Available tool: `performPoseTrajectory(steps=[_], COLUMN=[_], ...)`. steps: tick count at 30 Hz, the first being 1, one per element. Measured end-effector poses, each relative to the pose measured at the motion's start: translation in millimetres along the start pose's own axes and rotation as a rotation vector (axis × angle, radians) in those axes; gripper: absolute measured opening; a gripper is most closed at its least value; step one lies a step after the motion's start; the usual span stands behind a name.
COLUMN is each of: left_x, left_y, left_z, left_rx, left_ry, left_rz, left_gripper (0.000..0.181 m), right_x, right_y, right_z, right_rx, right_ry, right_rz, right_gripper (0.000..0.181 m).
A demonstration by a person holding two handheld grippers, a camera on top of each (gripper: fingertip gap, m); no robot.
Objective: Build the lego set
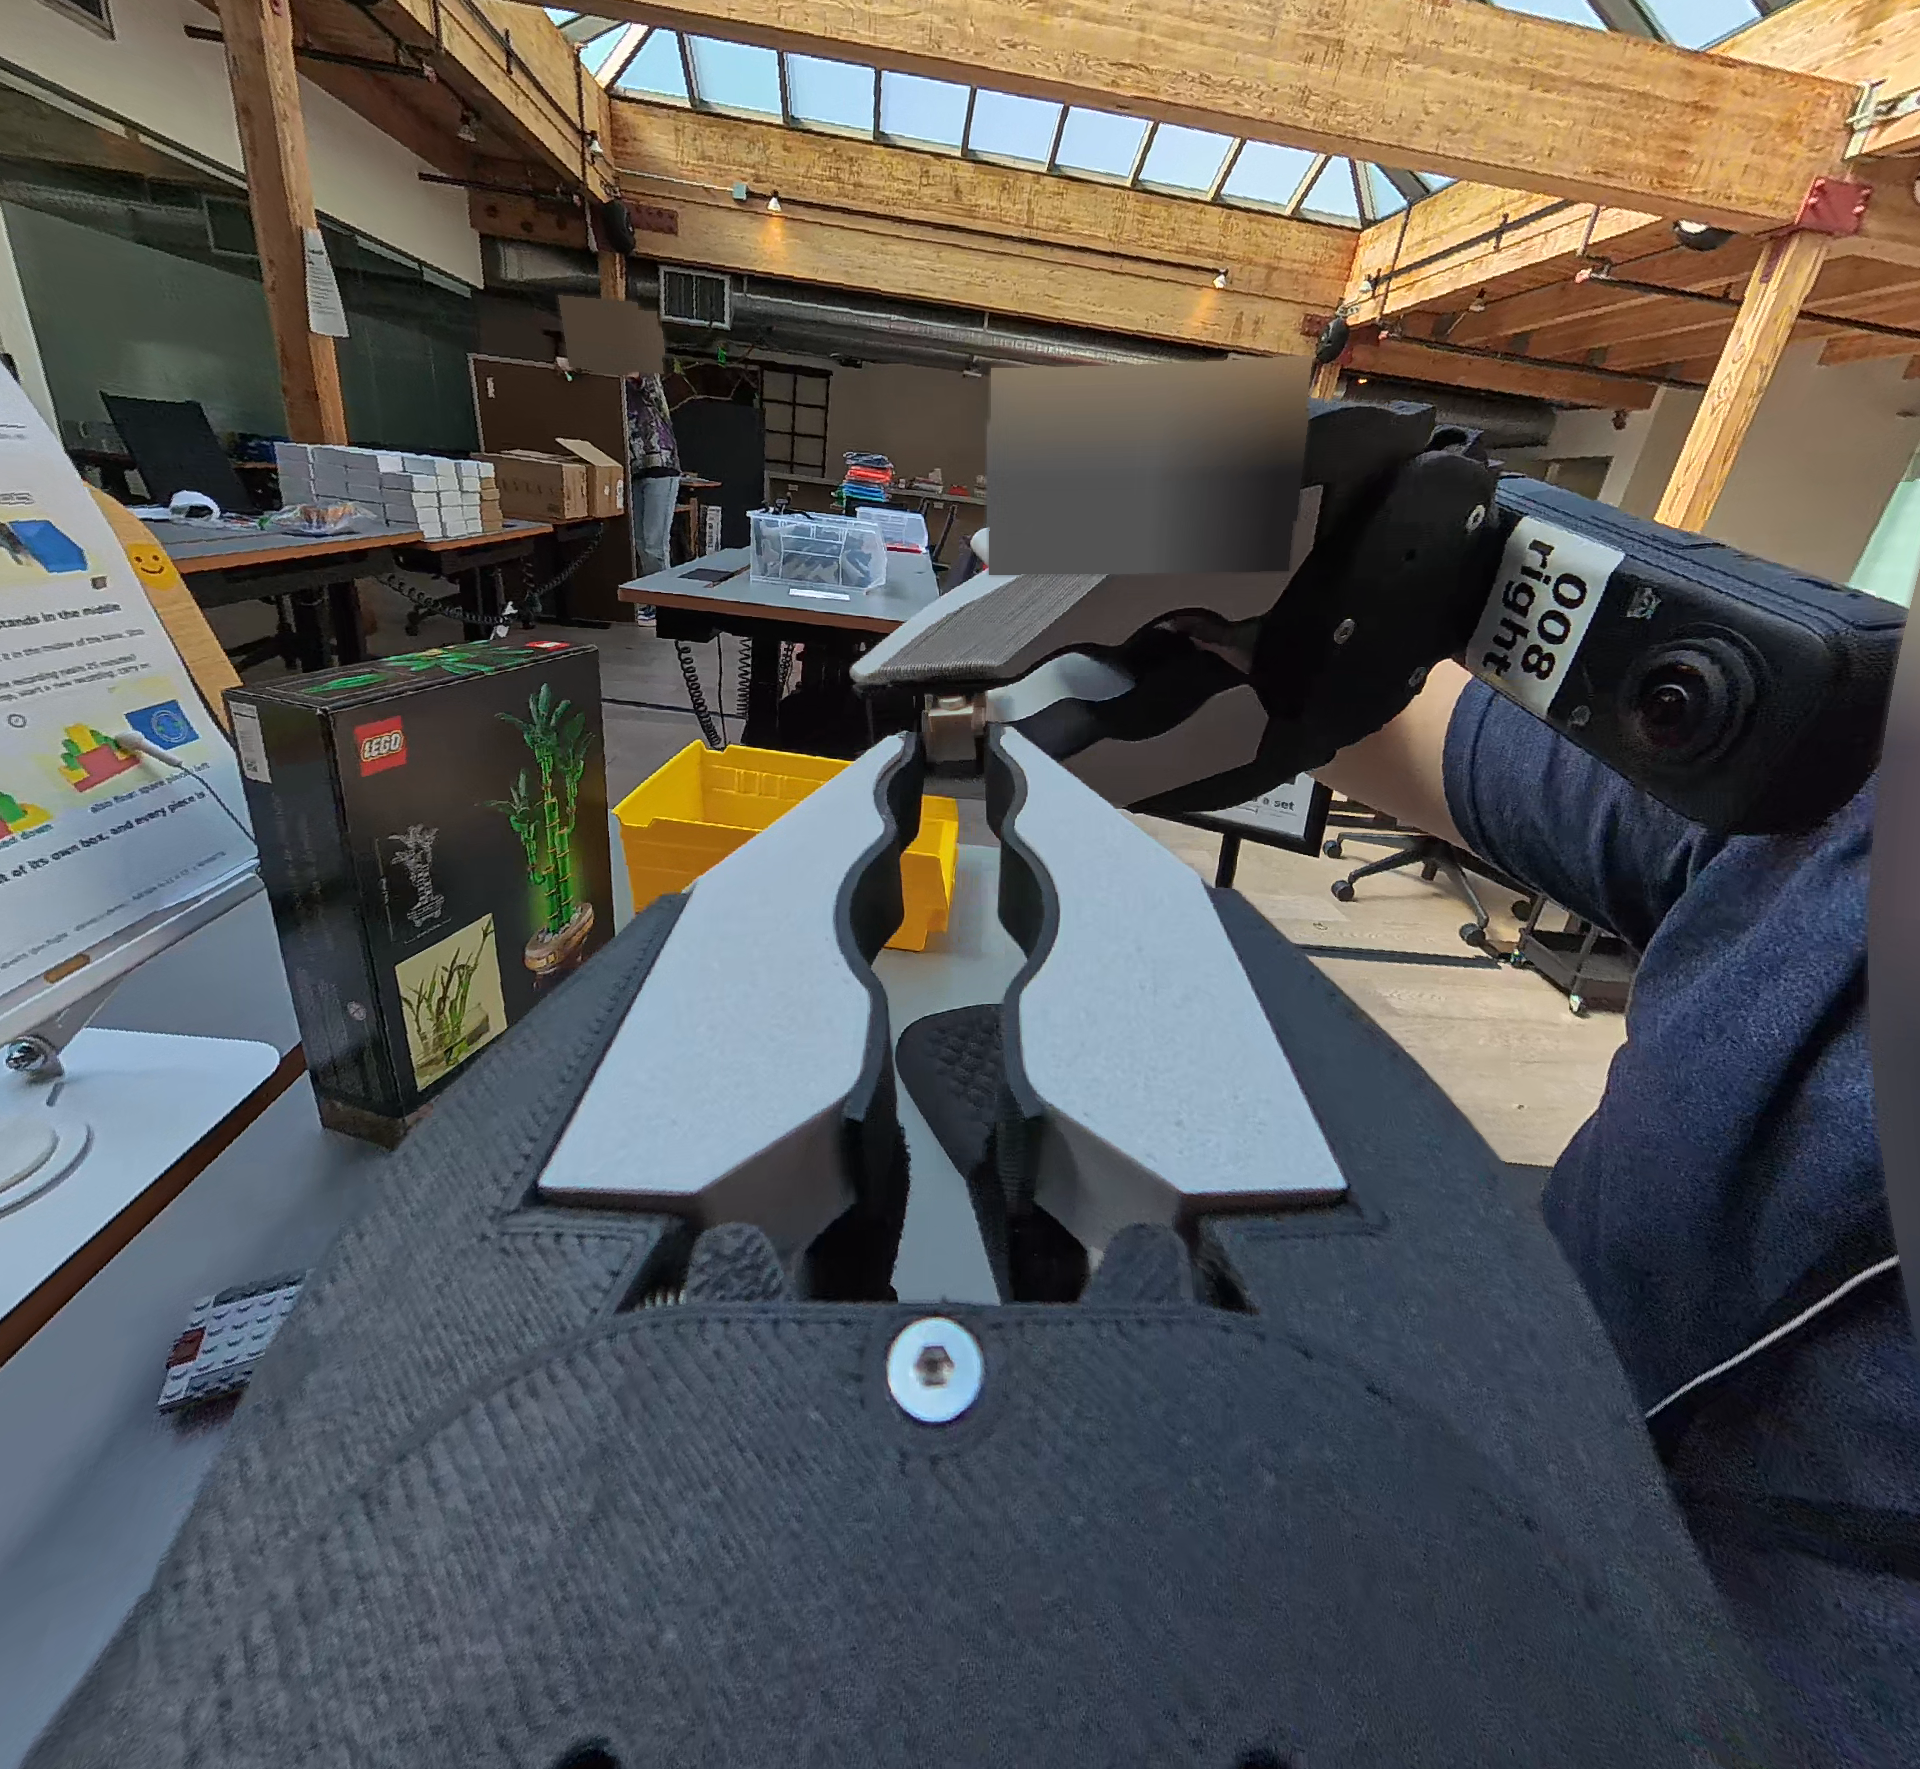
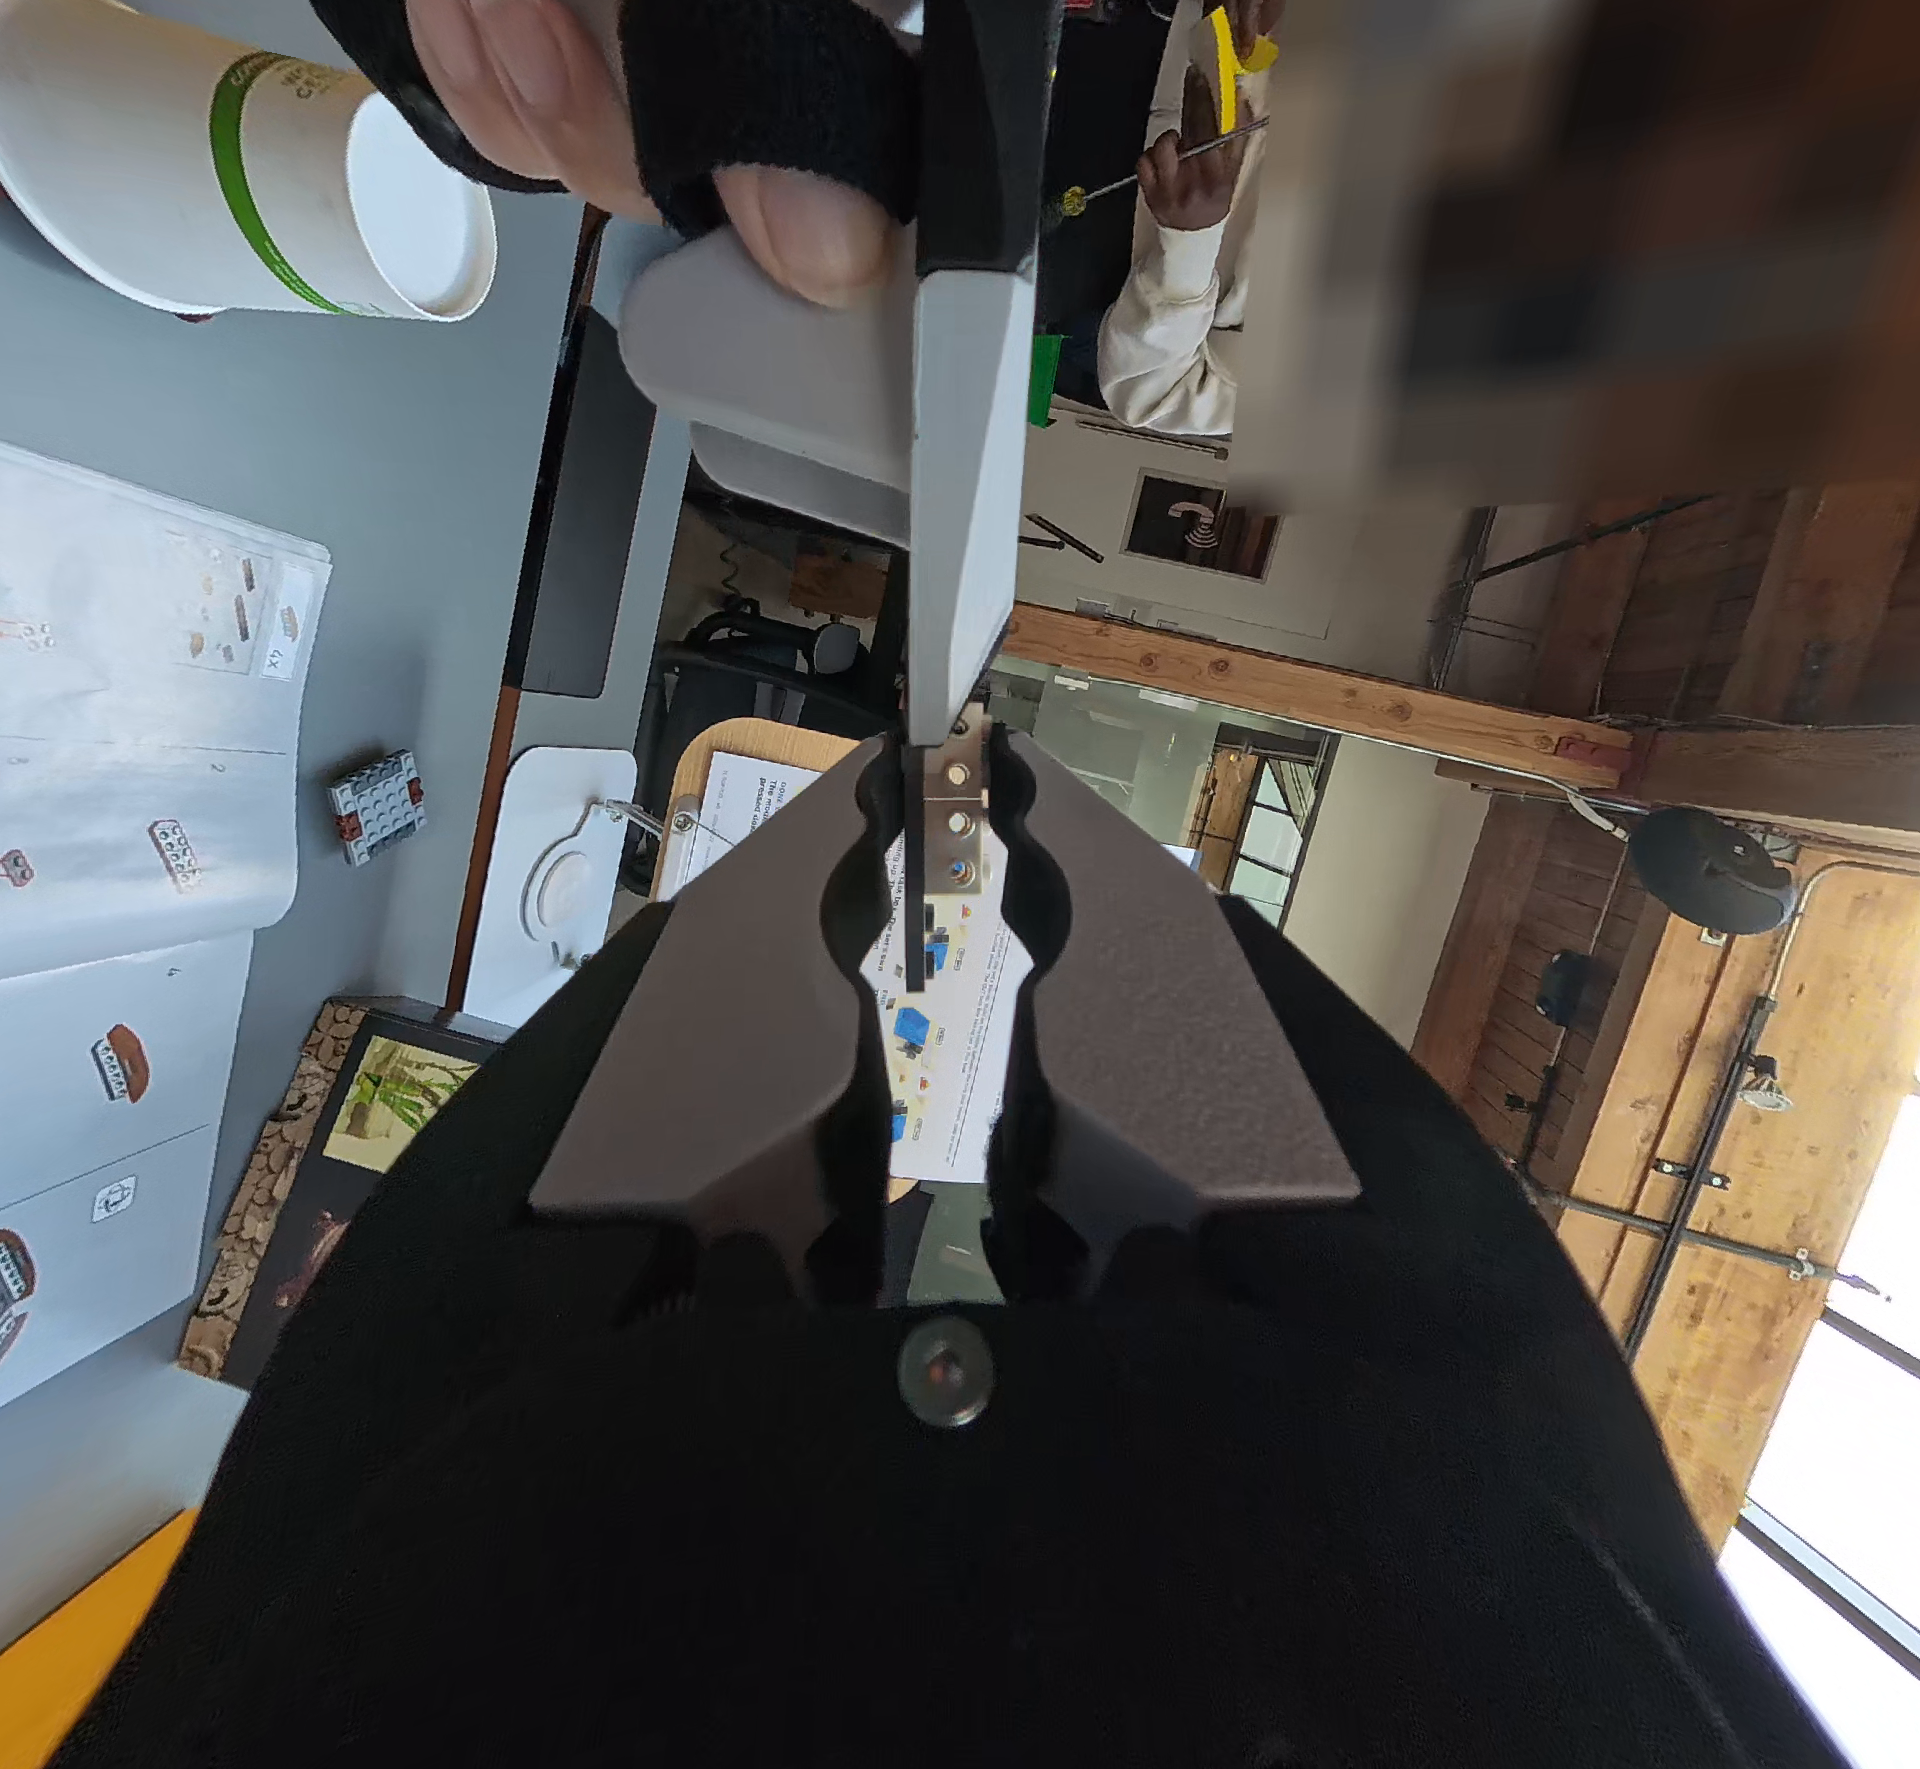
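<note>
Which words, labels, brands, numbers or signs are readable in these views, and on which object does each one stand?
I do not copy writing; these things bear it:
Black lego set box: red logo, readable.
White label on the right gripper: readable.
Instruction sheet on a stand: partly readable.
Paper cup, green band: blurred.
Open instruction booklet: small numbers.
Small framed sign: too small.

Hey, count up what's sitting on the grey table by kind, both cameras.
Lego box: 1
Yellow bin: 1
Paper cup: 1
Instruction booklet: 1
Grey brick assembly: 1
Total: 5
</note>
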State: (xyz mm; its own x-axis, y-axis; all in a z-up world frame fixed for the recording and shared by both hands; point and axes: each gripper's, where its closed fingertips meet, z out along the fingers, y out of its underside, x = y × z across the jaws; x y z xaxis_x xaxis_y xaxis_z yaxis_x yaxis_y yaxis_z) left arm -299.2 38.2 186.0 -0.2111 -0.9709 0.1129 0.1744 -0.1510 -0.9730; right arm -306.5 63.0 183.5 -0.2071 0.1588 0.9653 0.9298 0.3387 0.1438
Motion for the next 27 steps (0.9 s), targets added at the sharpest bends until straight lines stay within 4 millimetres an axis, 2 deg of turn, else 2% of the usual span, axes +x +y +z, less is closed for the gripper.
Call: performPoseTrajectory(steps=[10, 13, 16, 20, 23, 27], left_x=[-2, 1, 4, 2, 7, 6], left_y=[-2, -5, -6, -2, -10, -18], left_z=[-7, -11, -13, -17, -24, -43], left_rx=[0.019, 0.035, 0.035, -0.011, 0.016, 0.032], left_ry=[0.017, 0.039, 0.039, 0.001, -0.021, -0.083], left_rz=[0.004, -0.001, 0.013, 0.025, 0.045, 0.072], left_gripper=[0.012, 0.024, 0.009, 0.009, 0.009, 0.009], right_x=[2, 3, 2, 1, 8, 22], right_y=[-4, -8, -15, -20, -31, -41], right_z=[2, 2, 4, 9, 3, -19], right_rx=[0.023, 0.04, 0.055, 0.057, 0.117, 0.209], right_ry=[0.032, 0.04, 0.049, 0.069, 0.119, 0.206], right_rz=[0.015, 0.021, 0.01, -0.006, 0.023, 0.113], right_gripper=[0.014, 0.014, 0.014, 0.015, 0.026, 0.036])
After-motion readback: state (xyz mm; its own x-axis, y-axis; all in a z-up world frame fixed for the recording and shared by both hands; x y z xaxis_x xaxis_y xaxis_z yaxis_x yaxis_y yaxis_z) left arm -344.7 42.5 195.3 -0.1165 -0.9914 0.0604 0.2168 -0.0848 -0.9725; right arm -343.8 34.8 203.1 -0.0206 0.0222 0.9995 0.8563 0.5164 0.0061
